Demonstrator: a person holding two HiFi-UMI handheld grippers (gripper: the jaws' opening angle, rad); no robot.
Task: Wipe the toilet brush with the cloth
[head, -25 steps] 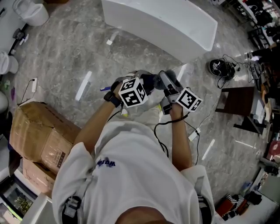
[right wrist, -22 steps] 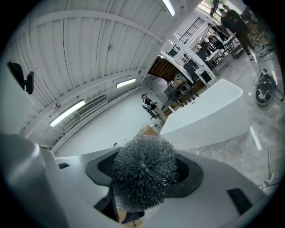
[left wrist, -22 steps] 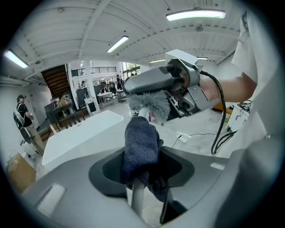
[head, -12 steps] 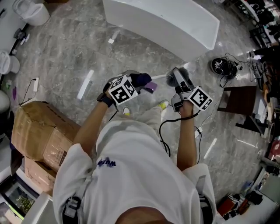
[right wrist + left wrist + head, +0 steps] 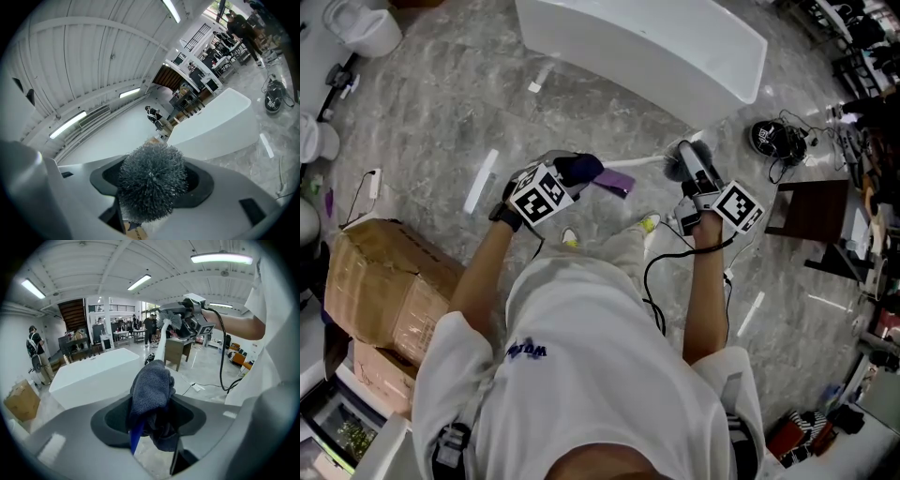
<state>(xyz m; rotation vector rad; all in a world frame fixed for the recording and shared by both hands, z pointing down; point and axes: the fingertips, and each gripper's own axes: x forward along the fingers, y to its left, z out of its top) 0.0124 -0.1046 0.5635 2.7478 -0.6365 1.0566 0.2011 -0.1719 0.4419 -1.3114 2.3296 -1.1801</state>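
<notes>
Open workshop hall, grey marbled floor (image 5: 441,112), long white block (image 5: 647,47) ahead; no surface in use, everything held in the air. Toilet brush (image 5: 151,182) clamped by its bristle head in right gripper (image 5: 689,169), jaws part open round it, white handle (image 5: 158,345) pointing toward cloth (image 5: 149,385). Cloth bunched upright in left gripper (image 5: 572,173), jaws just opened wider, wad gripped between them, close to handle end; contact not resolvable. Risks: looser hold letting cloth drop; springy bristles letting brush swivel under wiping pressure.
</notes>
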